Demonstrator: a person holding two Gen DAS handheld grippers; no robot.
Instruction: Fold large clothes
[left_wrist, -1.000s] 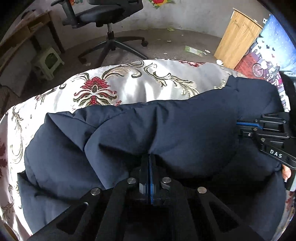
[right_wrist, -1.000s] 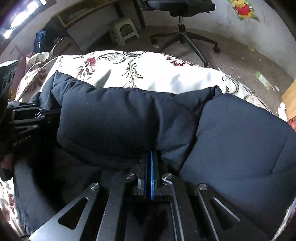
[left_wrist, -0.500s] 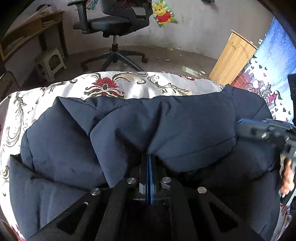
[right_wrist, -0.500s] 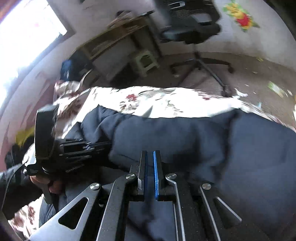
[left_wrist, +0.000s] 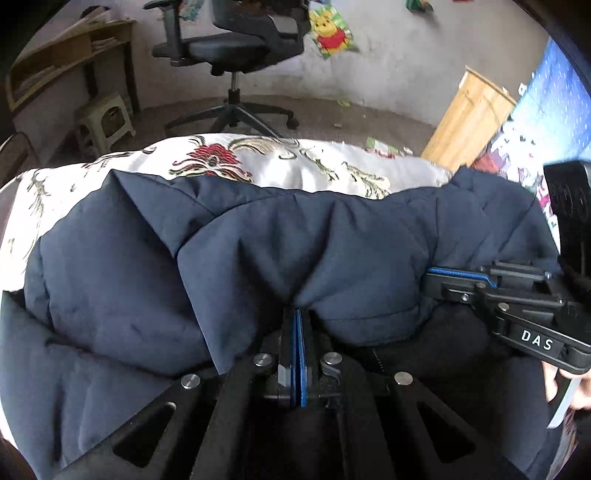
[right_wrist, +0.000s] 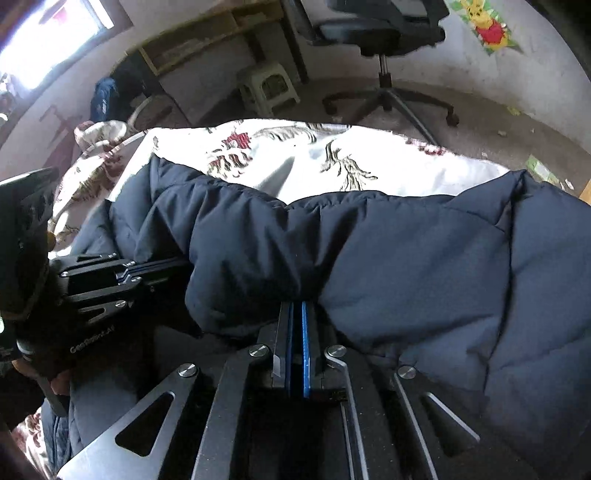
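Right now your left gripper (left_wrist: 295, 314) has its jaws pressed together on a fold of the dark blue padded jacket (left_wrist: 258, 251), the cloth bunching up just where the blue pads meet. Your right gripper (right_wrist: 297, 310) is likewise clamped tight on a fold of the jacket's near edge. From the left camera you see the right gripper coming in from the right edge, its jaws also buried in the jacket, with a bit of your hand (left_wrist: 561, 384) behind it. The jacket lies spread across a bed covered by a white flowered bedspread (left_wrist: 295, 166), which shows bare only along the far side. Beyond the bed you have open floor and a black office chair (left_wrist: 236, 48) on wheels, well apart from the jacket. A small pale stool (left_wrist: 107, 122) stands beside a wooden desk (left_wrist: 70, 62) at the left, and a light wooden cabinet (left_wrist: 465, 122) stands at the right against the wall. A cartoon bear poster (left_wrist: 330, 33) hangs on that wall. Scraps of litter (right_wrist: 539, 170) dot the floor. Nothing lies on the jacket between your two grippers.
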